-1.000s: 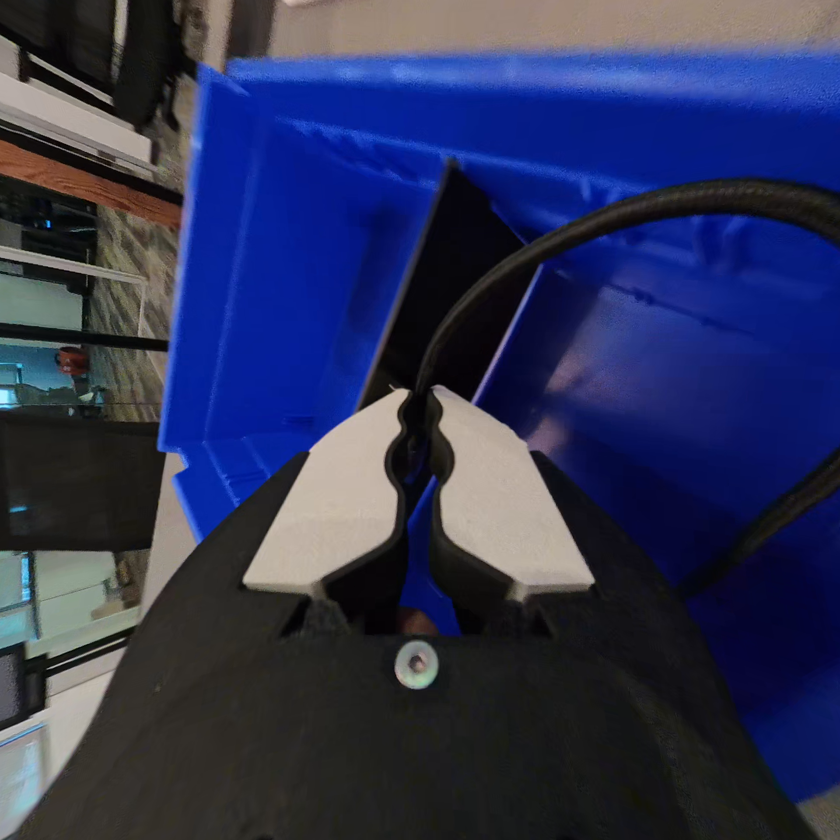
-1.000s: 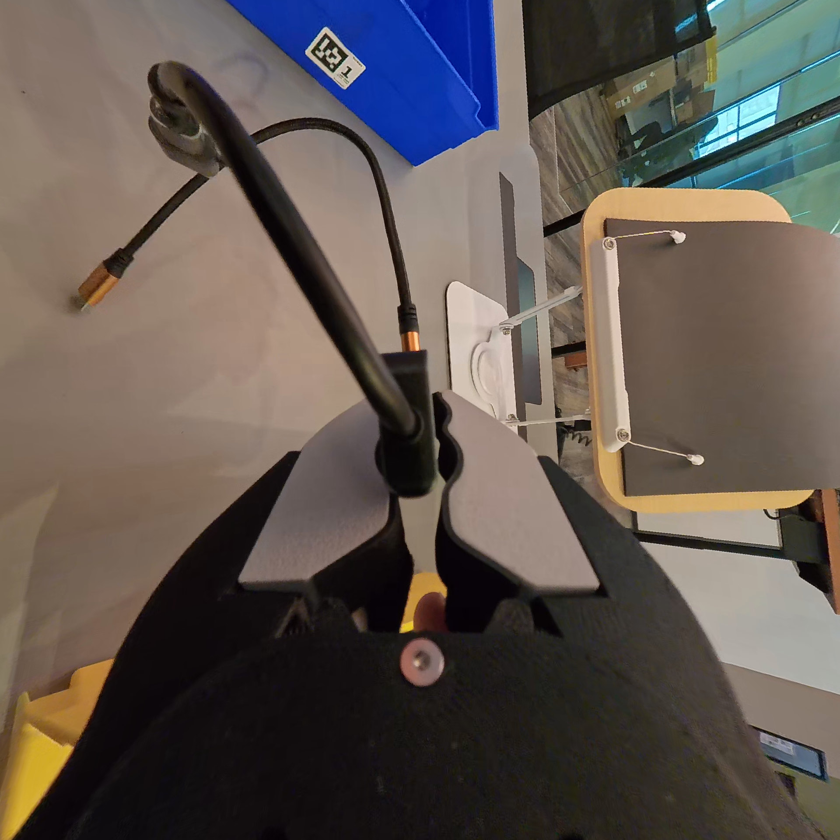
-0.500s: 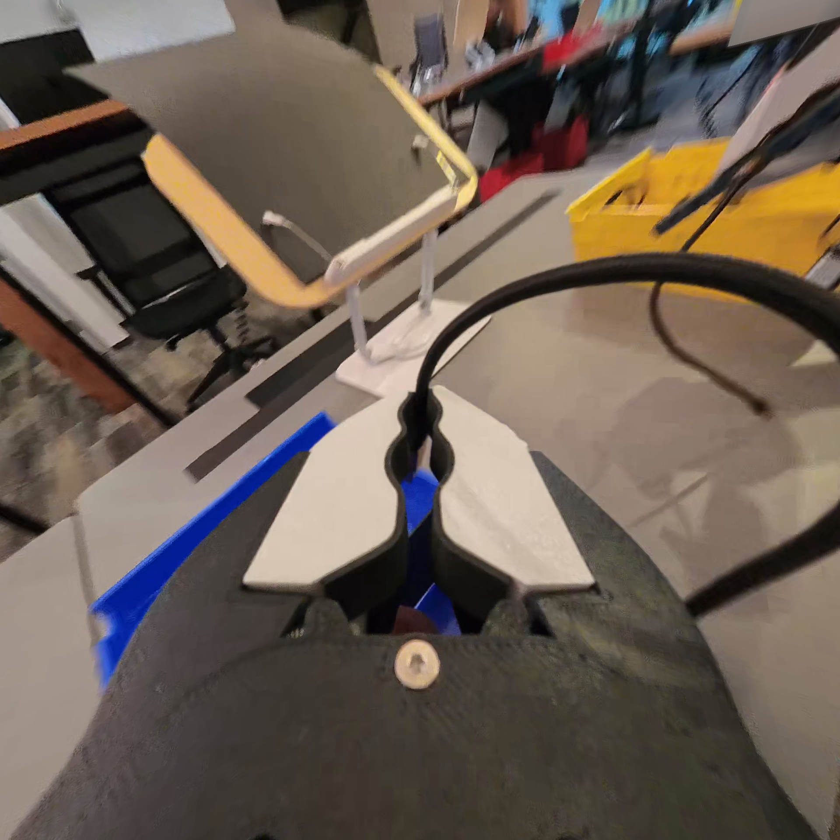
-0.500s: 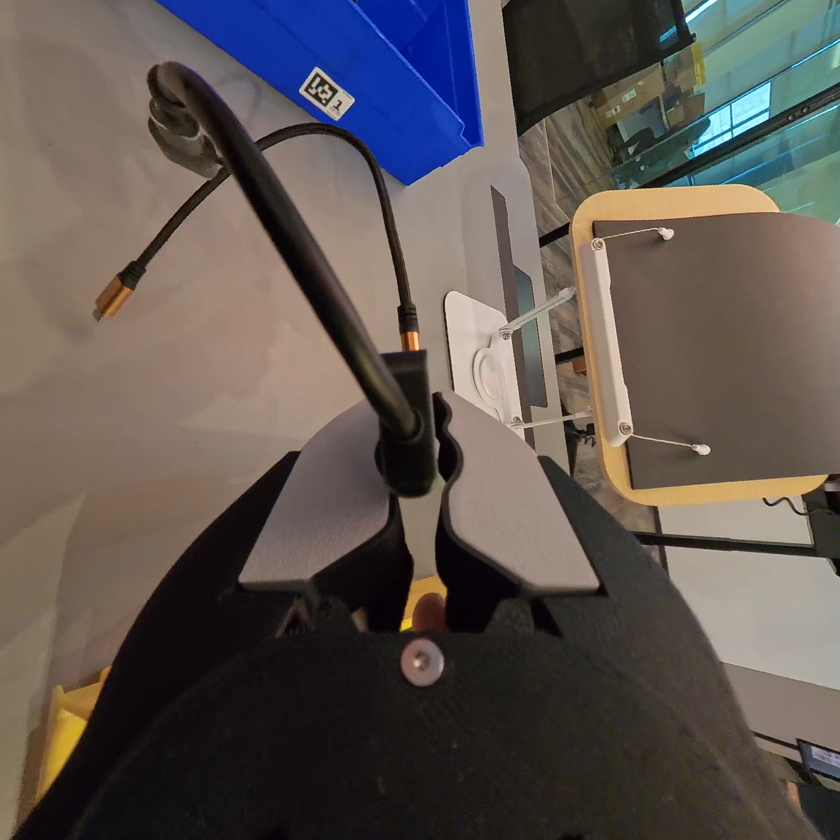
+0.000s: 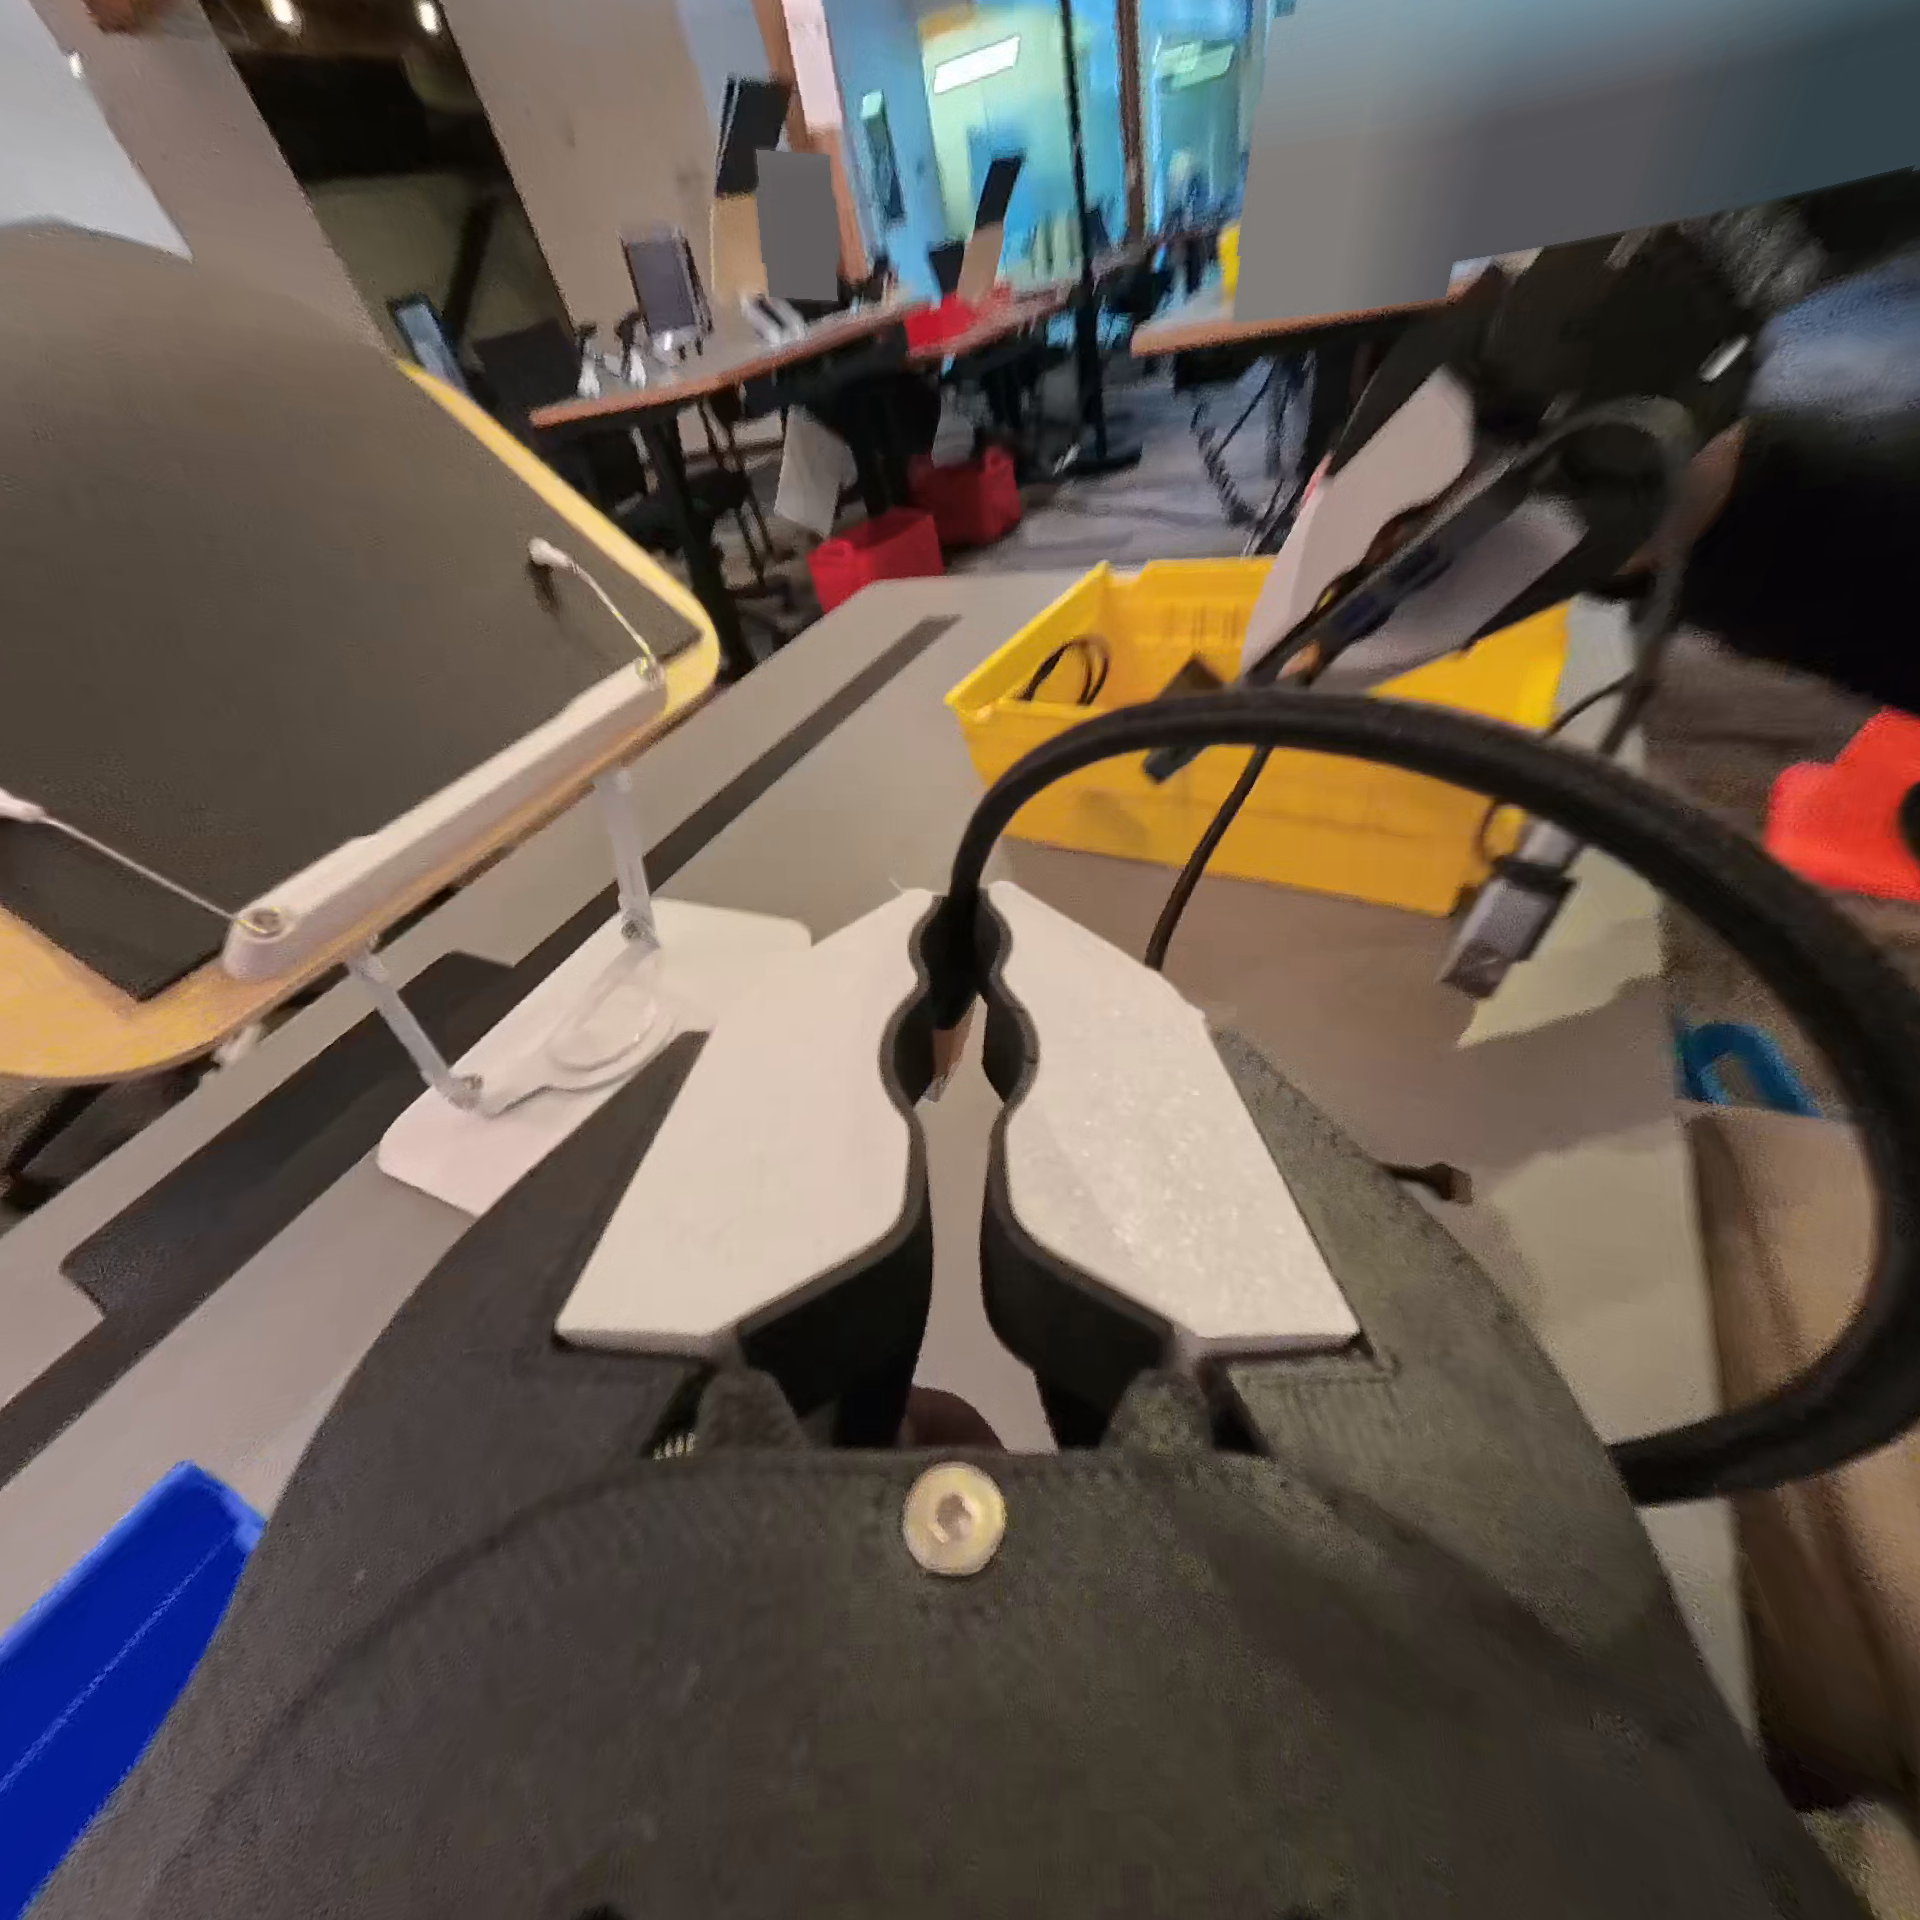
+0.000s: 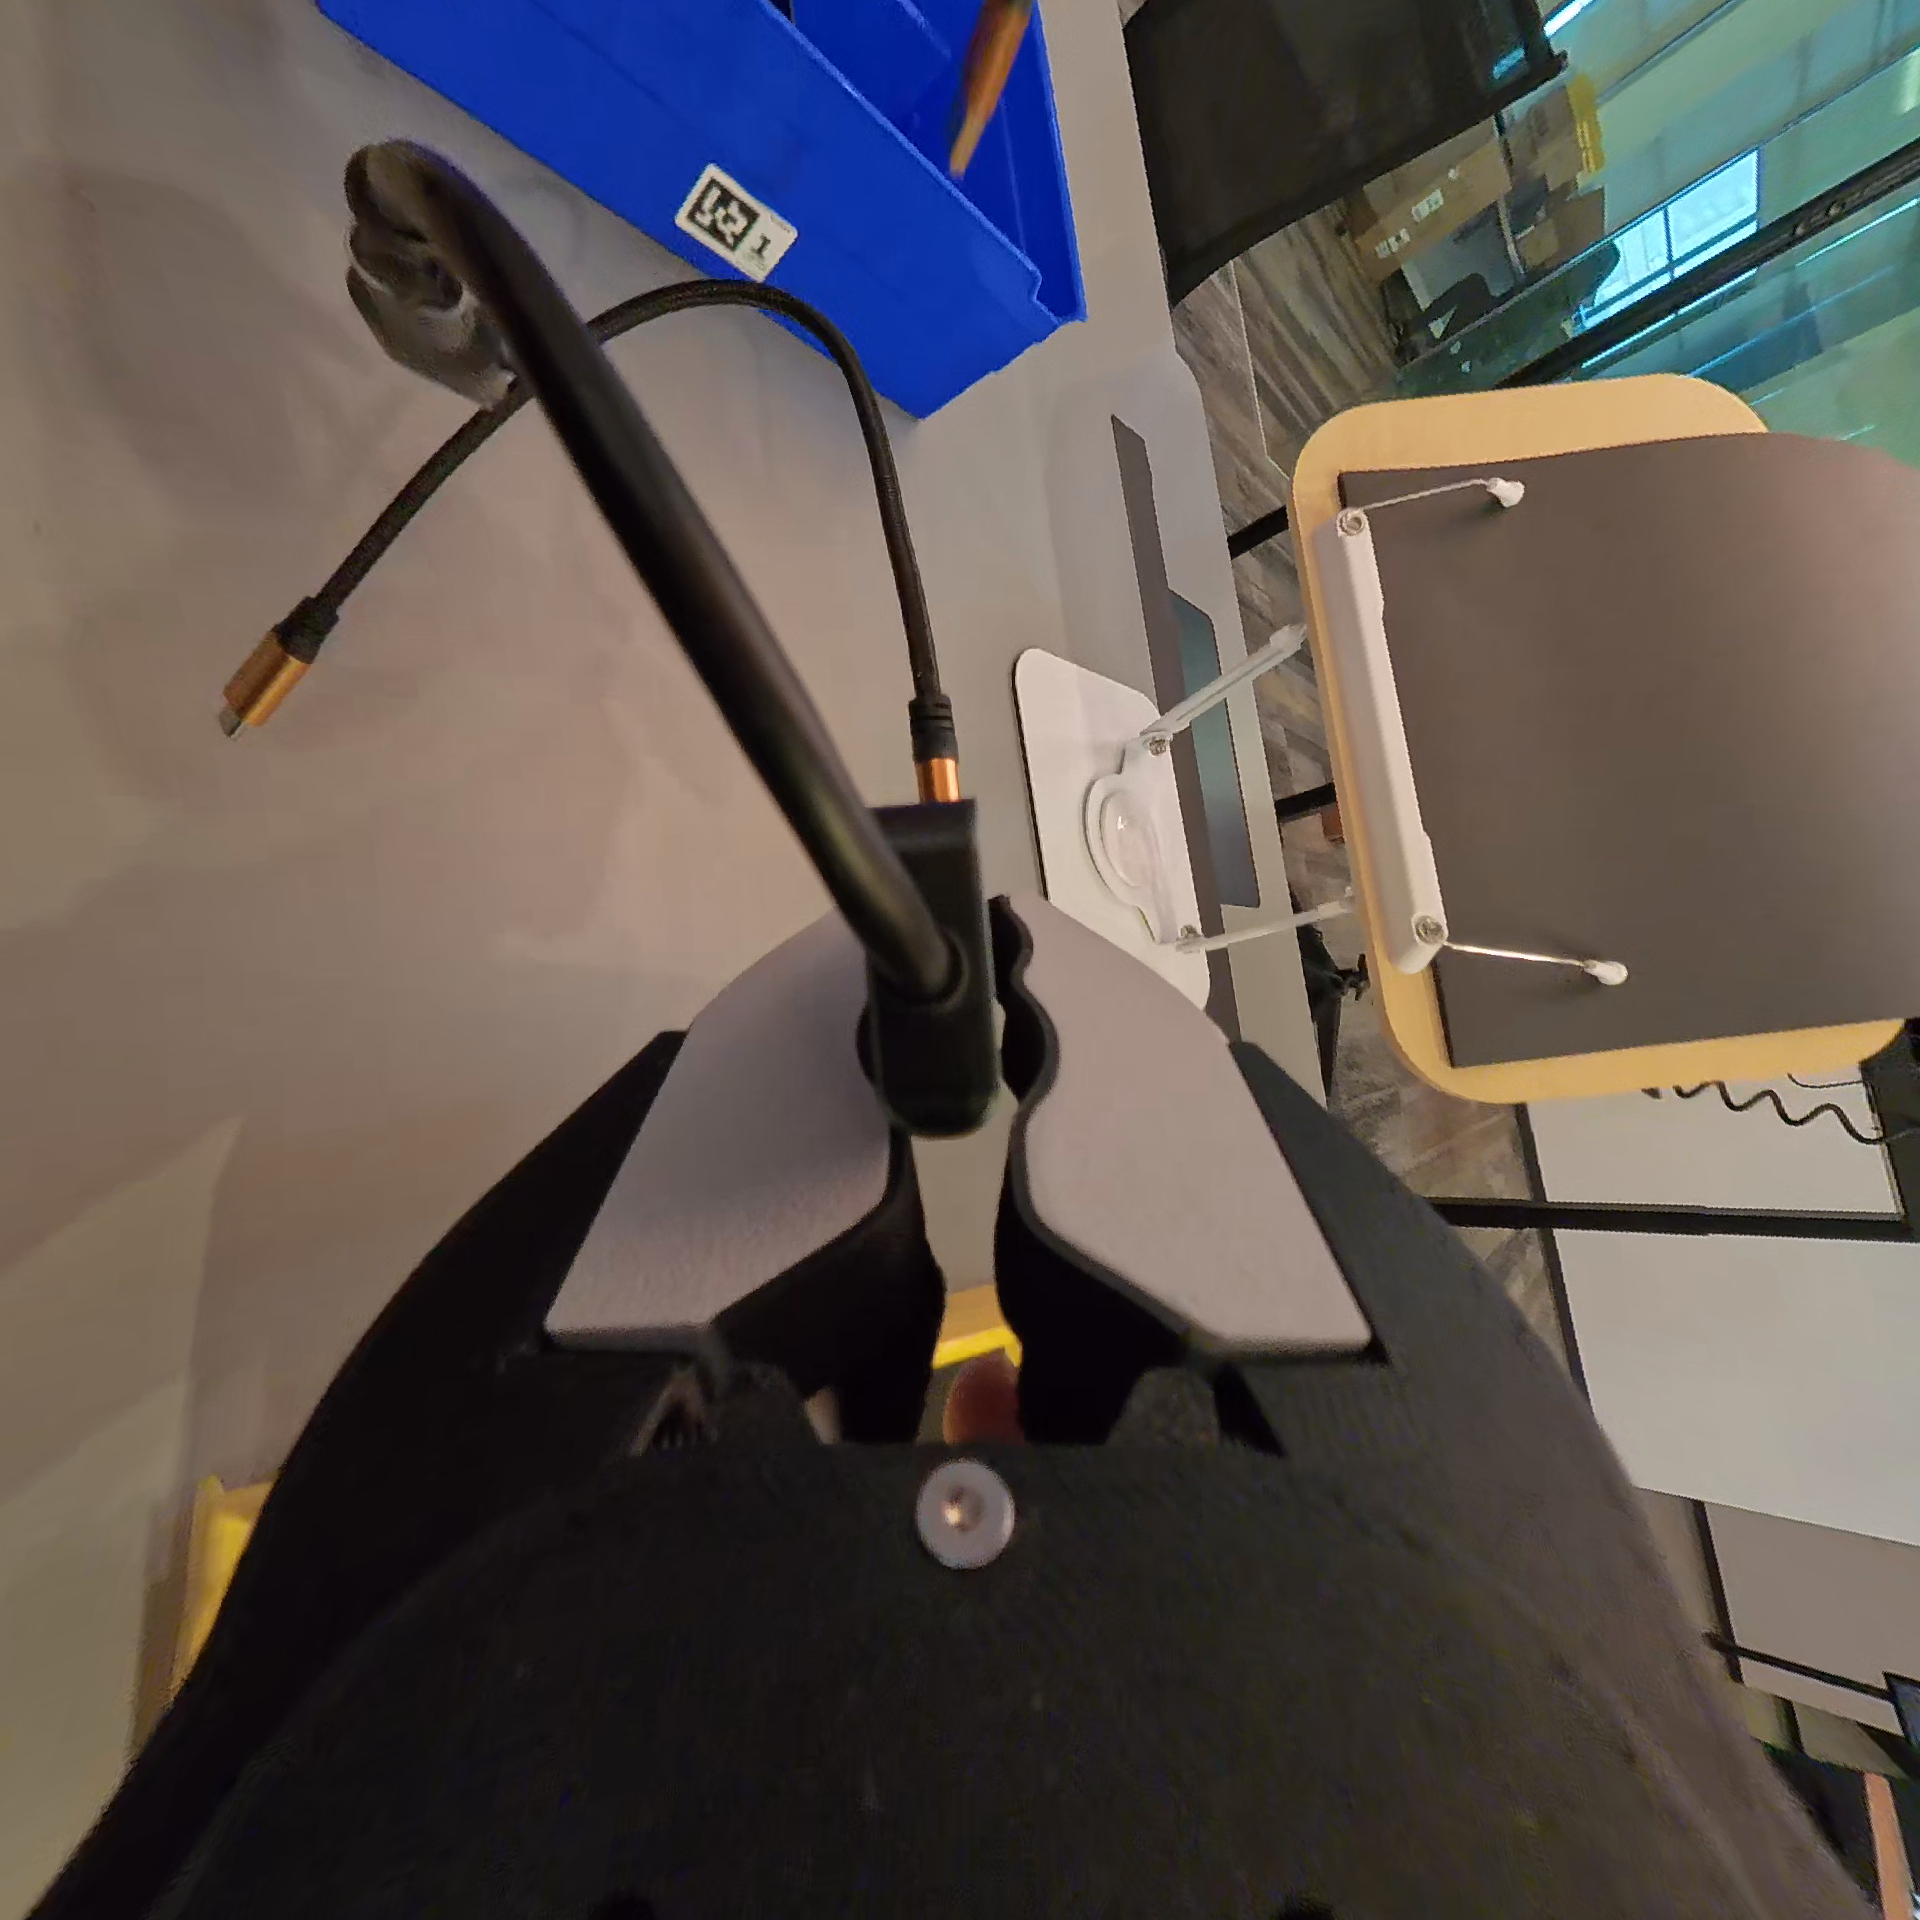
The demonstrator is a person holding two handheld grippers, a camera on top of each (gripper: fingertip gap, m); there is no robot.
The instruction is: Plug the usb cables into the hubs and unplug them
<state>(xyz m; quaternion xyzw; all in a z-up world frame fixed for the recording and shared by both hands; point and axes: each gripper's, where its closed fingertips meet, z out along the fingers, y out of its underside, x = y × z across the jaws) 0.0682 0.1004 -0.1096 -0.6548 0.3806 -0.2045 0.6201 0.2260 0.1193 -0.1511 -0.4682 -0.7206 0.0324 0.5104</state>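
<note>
My left gripper (image 5: 961,914) is shut on the plug end of a black braided USB cable (image 5: 1558,790). The cable arcs up and round to the right. It is held above the grey table (image 5: 1299,997). My right gripper (image 6: 987,925) is shut on a small black hub (image 6: 930,997), held above the table. The hub's own thick black lead (image 6: 665,561) runs up left to a grey plug (image 6: 416,281). A thinner braided cable (image 6: 883,436) with copper-coloured plugs is plugged into the hub's far end; its free plug (image 6: 265,675) hangs loose. The right gripper also shows in the left wrist view (image 5: 1403,582), blurred.
A blue bin (image 6: 831,156) stands at the table's far side, and its corner shows in the left wrist view (image 5: 104,1621). A yellow bin (image 5: 1226,748) holds more cables. A dark board with a wooden rim on a white stand (image 5: 312,623) is at the table's back edge.
My left gripper has lifted out of the blue bin with the cable and swung round over the table toward the yellow bin. My right gripper with the hub has shifted only slightly.
</note>
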